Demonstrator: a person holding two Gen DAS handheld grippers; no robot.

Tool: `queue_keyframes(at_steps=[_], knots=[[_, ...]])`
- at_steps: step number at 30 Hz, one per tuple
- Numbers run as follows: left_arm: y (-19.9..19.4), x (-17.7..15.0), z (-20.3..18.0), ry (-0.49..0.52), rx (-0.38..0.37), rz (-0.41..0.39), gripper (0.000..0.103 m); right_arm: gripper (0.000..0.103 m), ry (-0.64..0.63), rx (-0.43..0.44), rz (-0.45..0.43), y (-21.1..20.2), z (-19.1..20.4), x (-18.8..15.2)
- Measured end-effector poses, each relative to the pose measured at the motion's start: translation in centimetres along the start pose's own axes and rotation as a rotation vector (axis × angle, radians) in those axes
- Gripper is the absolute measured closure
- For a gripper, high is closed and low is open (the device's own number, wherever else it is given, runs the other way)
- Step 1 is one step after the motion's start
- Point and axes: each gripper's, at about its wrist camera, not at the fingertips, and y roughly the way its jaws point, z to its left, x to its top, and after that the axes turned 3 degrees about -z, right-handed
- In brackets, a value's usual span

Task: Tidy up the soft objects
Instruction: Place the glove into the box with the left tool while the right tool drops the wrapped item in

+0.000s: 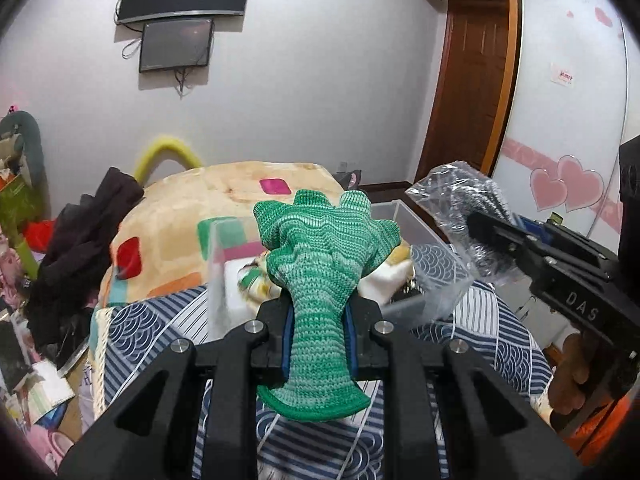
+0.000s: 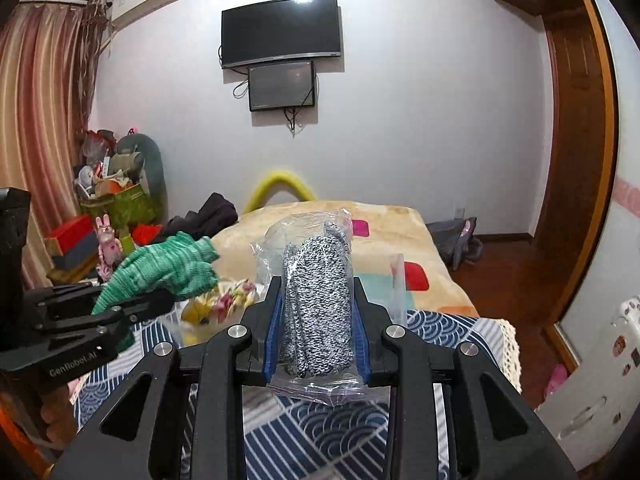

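L claw (image 1: 318, 344) clamped on green knit glove (image 1: 320, 264), long axis fwd, fingers over clear bin (image 1: 420, 236) just ahead. R claw (image 2: 316, 332) clamped on bagged grey-speckled knit (image 2: 316, 292), upright, beside bin's R wall. L appears nearer bin opening. Beyond: bed (image 2: 384, 236), wall TV (image 2: 280, 32).

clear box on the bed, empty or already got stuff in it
Not empty. Through the clear box walls, the left wrist view shows a floral cloth and white fabric already inside. How full it is cannot be told.
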Motion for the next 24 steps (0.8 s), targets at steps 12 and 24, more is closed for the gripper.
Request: queue_keyframes(at_steps=[12,24], knots=[[7.5,-0.1,-0.2,0.047,0.023,0.121,0.083,0.075,0.034,0.006,0.106,5.6,-0.5,-0.1],[8.5,-0.9,0.1,0.035,0.031,0.159,0.042,0.072,0.028,0.015,0.245,7.6,-1.4,-1.4]])
